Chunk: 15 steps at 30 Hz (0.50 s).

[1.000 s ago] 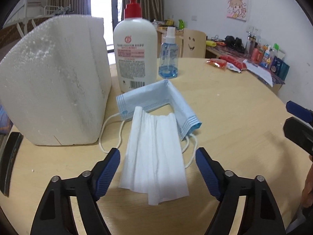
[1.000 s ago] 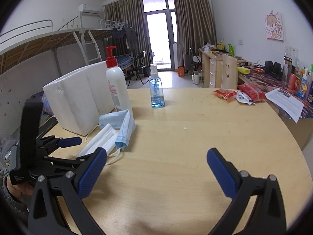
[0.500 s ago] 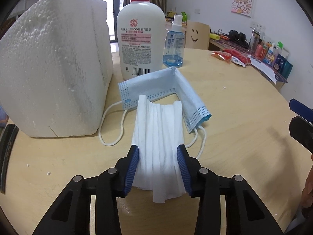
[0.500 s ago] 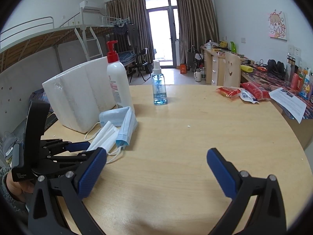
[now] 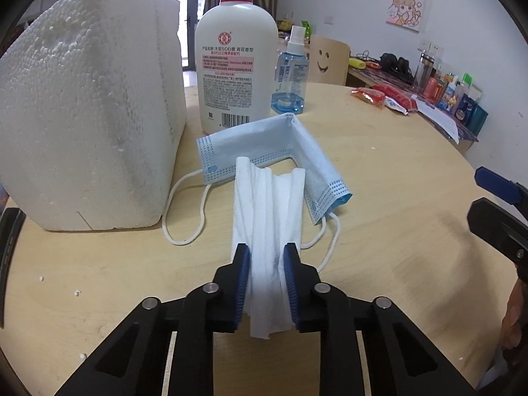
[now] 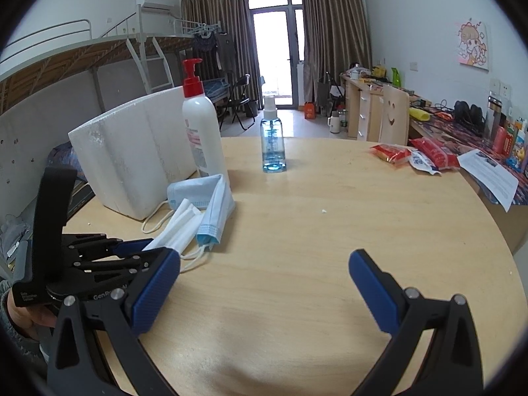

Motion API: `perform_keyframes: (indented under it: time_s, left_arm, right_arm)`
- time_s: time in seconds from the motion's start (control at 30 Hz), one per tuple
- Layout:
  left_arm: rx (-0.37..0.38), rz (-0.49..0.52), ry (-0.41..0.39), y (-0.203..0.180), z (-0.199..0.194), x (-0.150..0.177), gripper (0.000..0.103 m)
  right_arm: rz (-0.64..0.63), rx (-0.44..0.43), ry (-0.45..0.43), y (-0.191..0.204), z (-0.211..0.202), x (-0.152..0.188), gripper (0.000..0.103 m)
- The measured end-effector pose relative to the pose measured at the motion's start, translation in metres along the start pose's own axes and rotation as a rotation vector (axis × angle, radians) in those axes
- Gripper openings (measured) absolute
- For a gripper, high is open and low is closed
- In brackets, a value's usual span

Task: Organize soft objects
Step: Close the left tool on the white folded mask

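Observation:
A white pleated face mask (image 5: 267, 211) lies on the round wooden table (image 5: 396, 198), overlapping a folded light-blue face mask (image 5: 264, 142) behind it. My left gripper (image 5: 266, 260) is shut on the near end of the white mask, bunching it between the blue pads. In the right wrist view the white mask (image 6: 180, 222) and the blue mask (image 6: 211, 198) lie at the left, with the left gripper (image 6: 132, 247) on the white one. My right gripper (image 6: 264, 283) is open and empty above bare table.
A white foam box (image 5: 89, 112) stands left of the masks. A white lotion pump bottle (image 5: 236, 56) and a blue spray bottle (image 5: 290, 82) stand behind them. Red snack packets (image 6: 412, 153) and a paper sheet (image 6: 491, 175) lie at the far right edge.
My left gripper moved forward over the white mask and closed from wide open to pinching its near end. The right gripper stayed open and nearly still.

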<state>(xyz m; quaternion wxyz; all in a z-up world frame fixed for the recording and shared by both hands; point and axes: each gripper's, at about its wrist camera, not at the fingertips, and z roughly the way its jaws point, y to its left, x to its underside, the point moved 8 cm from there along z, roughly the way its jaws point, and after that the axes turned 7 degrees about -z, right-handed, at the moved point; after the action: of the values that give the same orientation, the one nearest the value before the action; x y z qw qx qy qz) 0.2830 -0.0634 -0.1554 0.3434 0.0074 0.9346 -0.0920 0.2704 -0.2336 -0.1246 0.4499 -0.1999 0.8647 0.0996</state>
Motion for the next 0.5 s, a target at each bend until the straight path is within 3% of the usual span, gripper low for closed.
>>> perform_keyframes:
  time_s: [0.17, 0.5]
  left_arm:
    - [0.036, 0.018, -0.030, -0.006, -0.008, -0.002, 0.010]
    - [0.104, 0.048, -0.101, -0.010, -0.033, -0.003, 0.004]
  right_arm:
    - [-0.007, 0.009, 0.006, 0.003, 0.001, -0.002, 0.103]
    - [-0.019, 0.019, 0.010, 0.009, -0.001, -0.008, 0.103]
